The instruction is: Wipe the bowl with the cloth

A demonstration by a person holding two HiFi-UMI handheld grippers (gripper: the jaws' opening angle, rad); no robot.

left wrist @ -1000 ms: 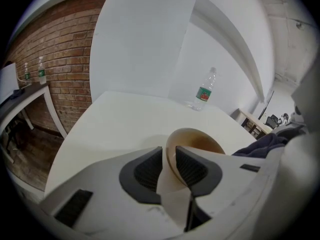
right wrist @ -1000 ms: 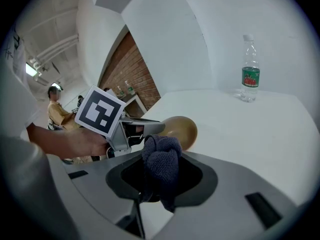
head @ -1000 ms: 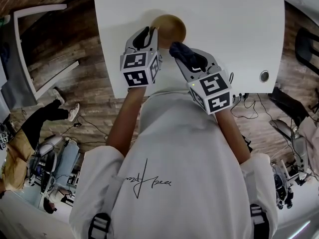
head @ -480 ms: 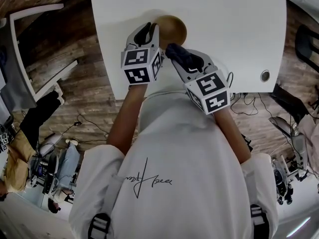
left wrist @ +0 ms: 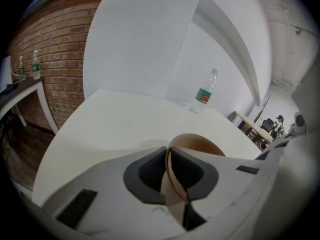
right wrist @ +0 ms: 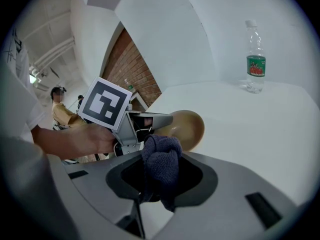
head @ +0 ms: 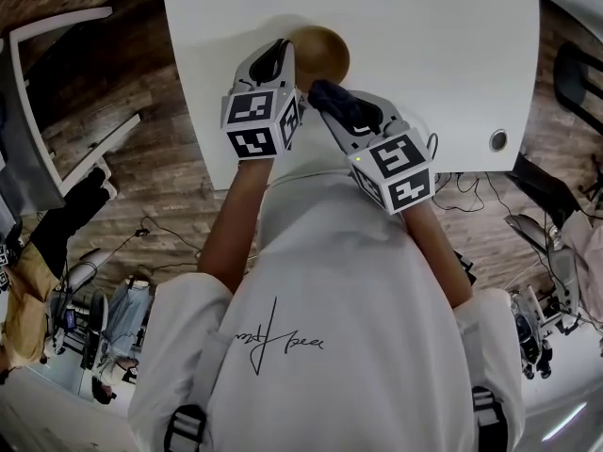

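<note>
As left gripper [left wrist: 169, 153] closes on bowl [left wrist: 200, 144] rim, open table [left wrist: 115, 119] beyond.

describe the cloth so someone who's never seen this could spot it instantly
On the white table, near the edge closest to the person, sits a tan bowl. Right beside it, the right gripper holds the cloth: a bunched dark navy wad, the only dark, soft thing there.
</note>
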